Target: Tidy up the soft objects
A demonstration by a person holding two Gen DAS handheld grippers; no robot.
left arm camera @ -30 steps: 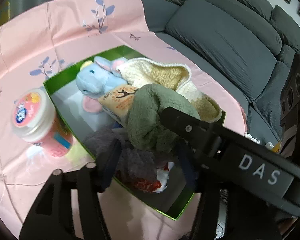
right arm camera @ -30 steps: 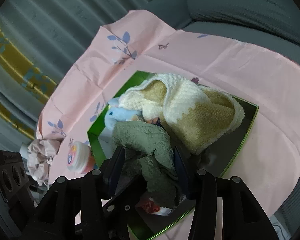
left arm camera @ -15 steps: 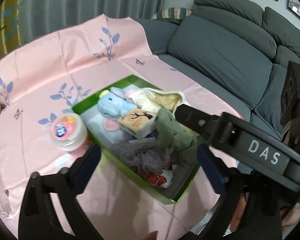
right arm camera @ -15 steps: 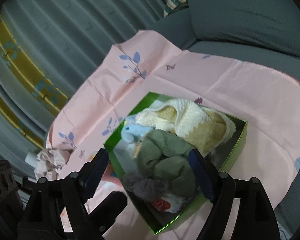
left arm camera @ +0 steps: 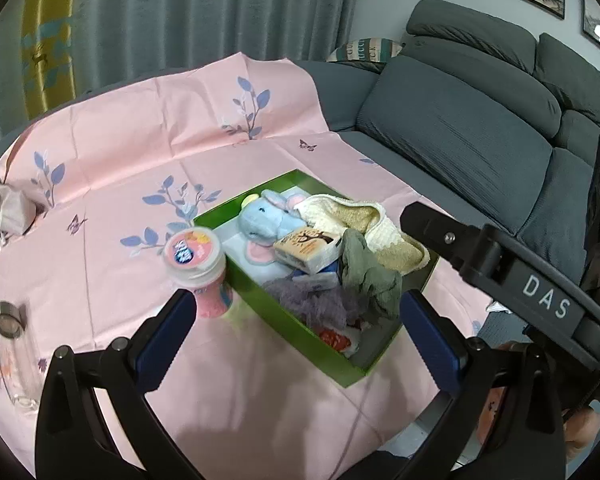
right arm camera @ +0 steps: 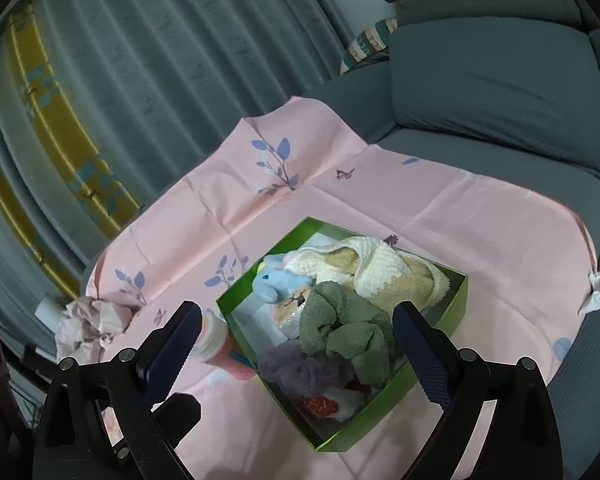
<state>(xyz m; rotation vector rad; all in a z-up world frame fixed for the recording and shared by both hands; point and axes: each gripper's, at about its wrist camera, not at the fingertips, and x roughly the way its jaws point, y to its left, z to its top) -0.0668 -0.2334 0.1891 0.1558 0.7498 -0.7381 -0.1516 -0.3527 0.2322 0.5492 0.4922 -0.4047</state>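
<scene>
Both claws, left claw (left arm camera: pixel 296 336) and right claw (right arm camera: pixel 296 352), just released, empty, tilted down above green box (right arm camera: pixel 440 374).

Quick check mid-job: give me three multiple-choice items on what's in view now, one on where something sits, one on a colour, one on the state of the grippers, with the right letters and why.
1. Where does the pink-lidded jar stand?
A. inside the green box
B. on the pink cloth beside the box
C. on the sofa

2. What colour is the crumpled cloth lying on top at the near end of the green box?
A. olive green
B. red
C. white

3. How do the two grippers stand?
A. both shut on cloth
B. one open, one shut
C. both open, holding nothing

Answers:
1 B: it stands on the pink cloth, outside the box wall.
2 A: the olive green cloth lies over the purple fluff.
3 C: left gripper and right gripper have wide, empty jaws that have just been opening.
</scene>
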